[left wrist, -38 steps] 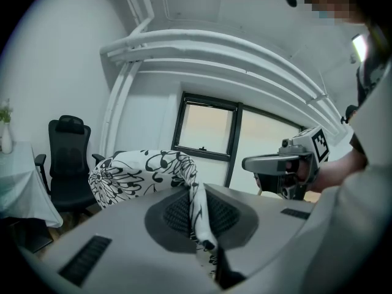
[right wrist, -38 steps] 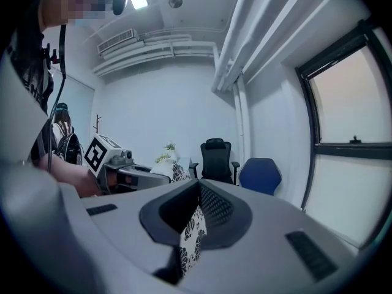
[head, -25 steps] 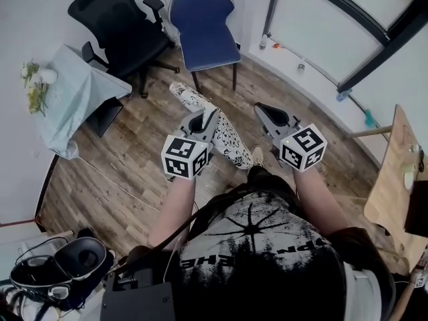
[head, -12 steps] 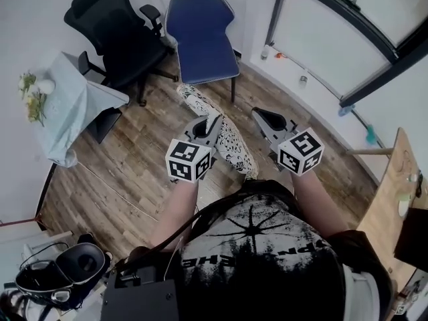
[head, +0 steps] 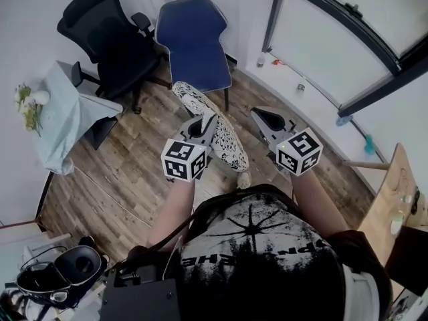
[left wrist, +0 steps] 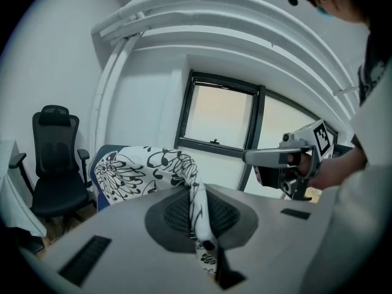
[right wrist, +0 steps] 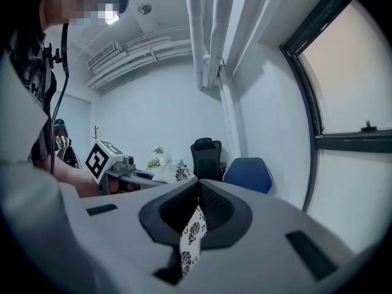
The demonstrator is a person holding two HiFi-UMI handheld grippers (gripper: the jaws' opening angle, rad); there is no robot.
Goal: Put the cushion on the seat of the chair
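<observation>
A white cushion [head: 212, 127] printed with black flowers and leaf scrolls is held in the air over the wooden floor [head: 127, 172], on the near side of a blue chair [head: 194, 35], and has not yet been set on the seat. The cushion is seen hanging long and narrow, its far end towards the chair and its near end towards the person. The left tongs [left wrist: 197, 208] are pressed together on a fold of the patterned cover, the bulk of the cushion bulging out to the left beyond them. The right tongs [right wrist: 195, 220] are likewise closed on a strip of the same printed fabric. Both are carried side by side in front of the person, the marker cubes turned upward. A black office chair [head: 107, 35] is placed just left of the blue one, against the far wall. At far left, a counter [head: 63, 122] draped in pale cloth is topped by a small bunch of flowers [head: 27, 102]; the vessel holding them cannot be made out.
</observation>
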